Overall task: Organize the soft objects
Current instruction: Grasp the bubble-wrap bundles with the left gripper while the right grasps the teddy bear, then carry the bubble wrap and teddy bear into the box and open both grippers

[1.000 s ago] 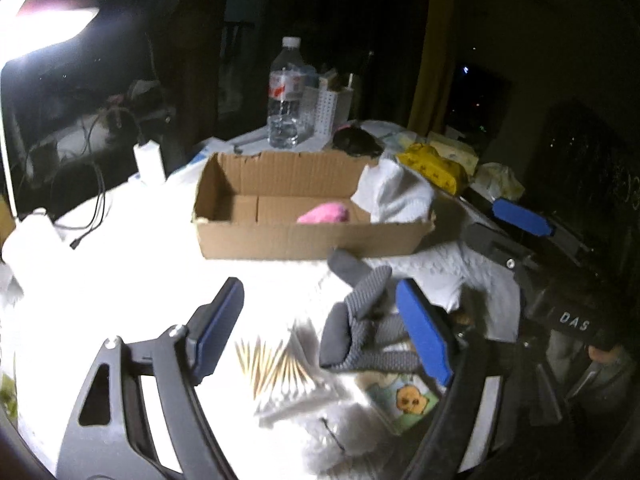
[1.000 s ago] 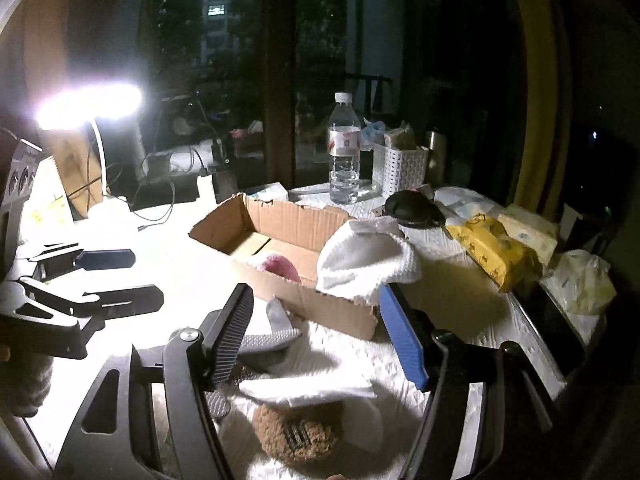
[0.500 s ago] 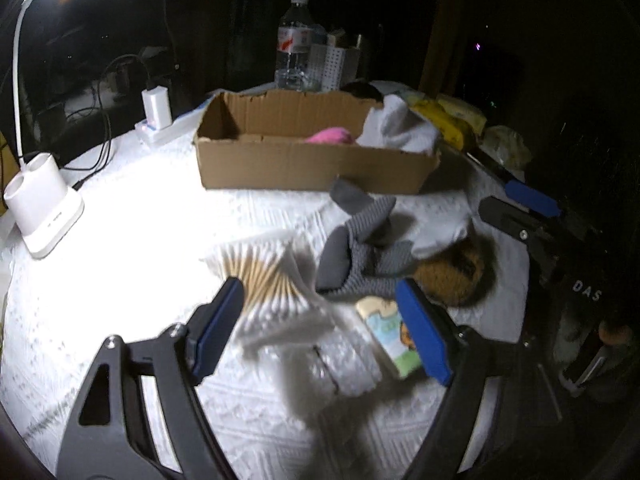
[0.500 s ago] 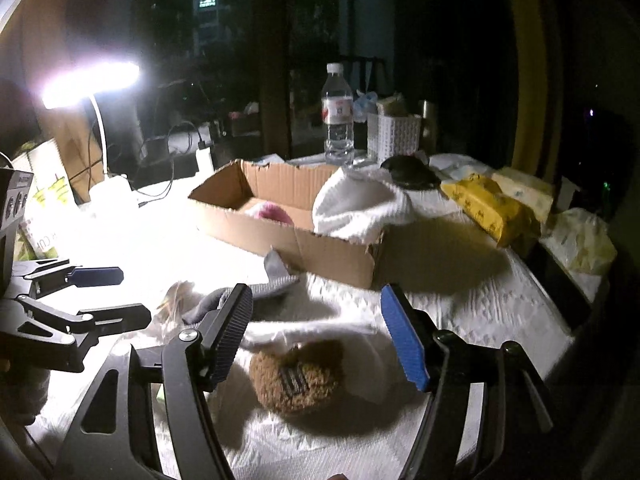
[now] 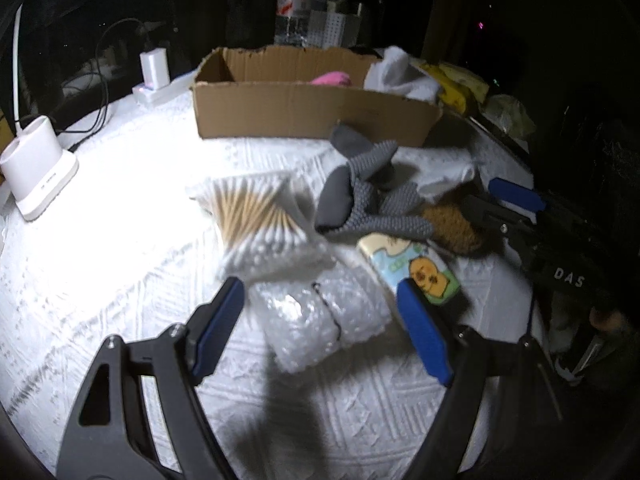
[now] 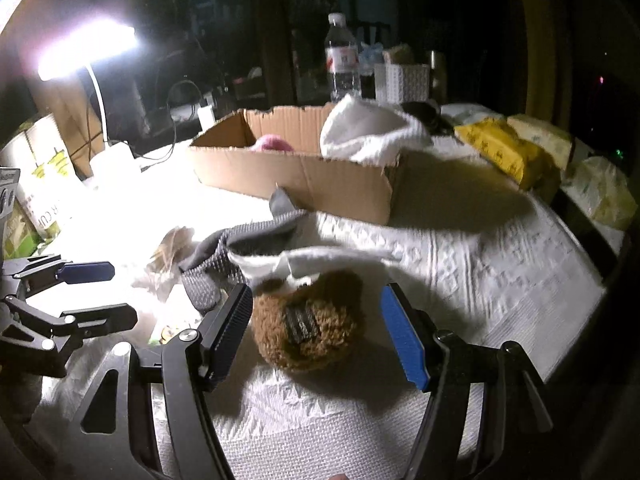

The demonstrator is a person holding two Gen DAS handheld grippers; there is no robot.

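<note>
A cardboard box stands on the white cloth with a pink soft item and a white cloth in it. In front lie grey gloves, a white sock and a brown fuzzy item. My left gripper is open over a bubble-wrap bag. My right gripper is open, its fingers either side of the brown item.
A cotton swab pack and a cartoon tissue pack lie near the gloves. A lamp base, charger, water bottle, white basket and yellow packs ring the table.
Both grippers have pulled back from the box and dropped toward the near items. The right one now straddles the brown item; the left one hangs over the bubble-wrap bag.
</note>
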